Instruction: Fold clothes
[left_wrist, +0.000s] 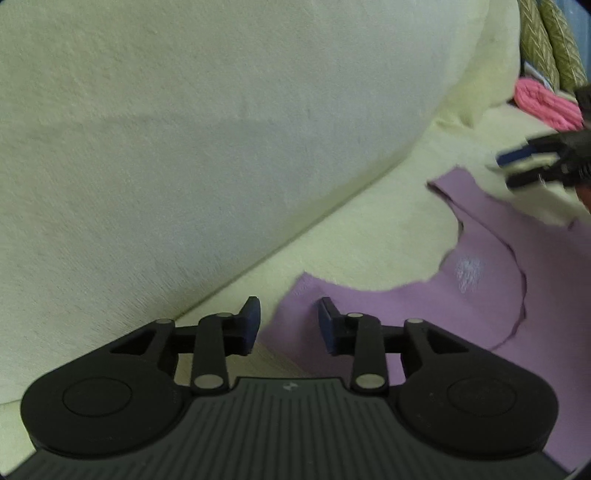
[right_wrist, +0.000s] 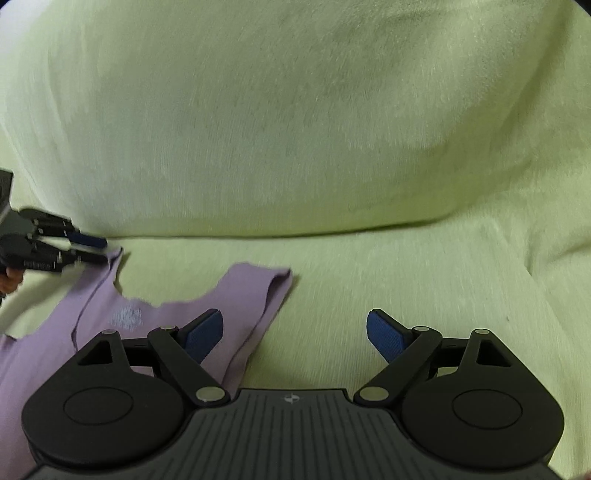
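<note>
We see a lilac sleeveless top (right_wrist: 177, 317) lying flat on the seat of a pale yellow-green sofa (right_wrist: 369, 288), neckline toward the backrest (right_wrist: 295, 129). It has a small white print (right_wrist: 127, 316) just below the neckline.

Left gripper (left_wrist: 289, 320): jaws apart with a moderate gap, nothing between them. It hangs over the nearer shoulder strap of the top (left_wrist: 369, 306), one finger over bare sofa, the other over lilac fabric. We can't tell whether the pads touch the cloth. From the right wrist view the same gripper (right_wrist: 96, 250) sits at the far left edge, tips just beside the strap corner, jaws slightly apart, image blurred.

Right gripper (right_wrist: 294, 334): jaws spread wide, holding nothing. Left finger sits over the other strap of the top, right finger over bare seat cushion. In the left wrist view it (left_wrist: 511, 170) appears at the right edge, blurred, jaws parted, near the far strap; contact not readable.

Top's hem runs out of frame toward the cameras in both views. The armhole edge shows as a darker curved seam line.

Background, left wrist view only: a pink knitted item (left_wrist: 543, 105) on the seat further along the sofa, and green patterned cushions (left_wrist: 546, 44) behind it, well apart from the top.
</note>
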